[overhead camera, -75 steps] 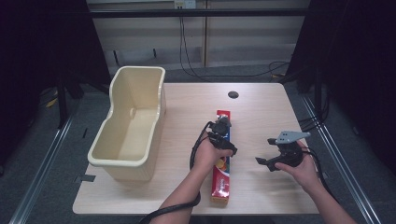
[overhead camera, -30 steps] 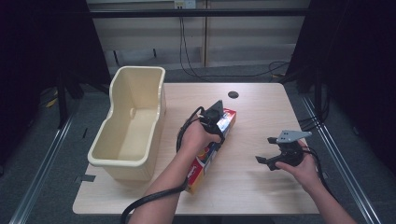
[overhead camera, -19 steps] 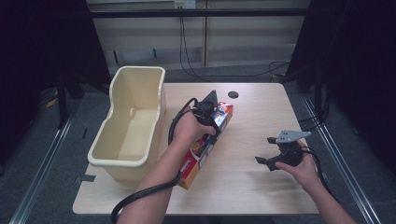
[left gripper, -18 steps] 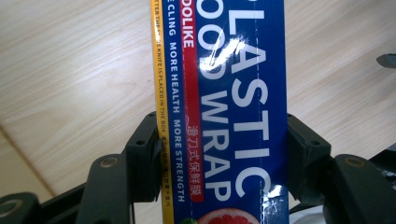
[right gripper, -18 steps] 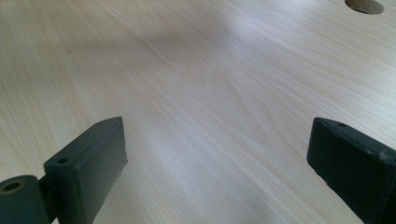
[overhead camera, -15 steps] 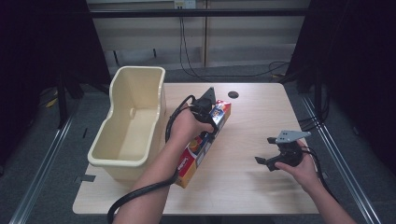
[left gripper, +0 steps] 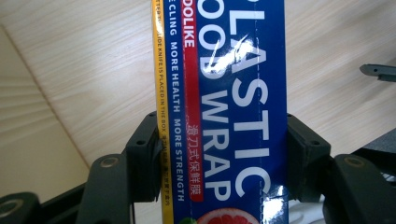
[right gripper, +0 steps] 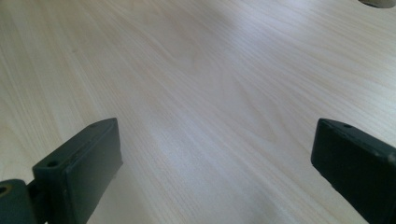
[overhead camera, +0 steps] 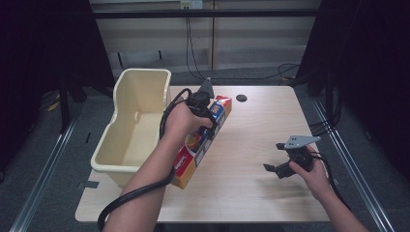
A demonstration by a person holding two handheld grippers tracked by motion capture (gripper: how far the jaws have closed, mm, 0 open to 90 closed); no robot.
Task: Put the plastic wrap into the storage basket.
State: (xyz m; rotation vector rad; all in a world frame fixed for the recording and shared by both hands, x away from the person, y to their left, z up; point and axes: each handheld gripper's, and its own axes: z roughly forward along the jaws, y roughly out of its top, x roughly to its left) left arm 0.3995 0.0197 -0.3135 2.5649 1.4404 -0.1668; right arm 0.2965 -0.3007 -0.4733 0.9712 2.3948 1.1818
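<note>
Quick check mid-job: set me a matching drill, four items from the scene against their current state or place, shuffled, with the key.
Items:
1. left tool
2. right tool
3. cream plastic tub
4. long blue and red plastic wrap box

States:
A. jaws apart over bare wood, holding nothing
B. stands at the left edge of the light wooden table
C. jaws clamped across a box
D. held tilted, one end low beside the tub

Pairs: 1-C, 2-A, 3-B, 4-D
</note>
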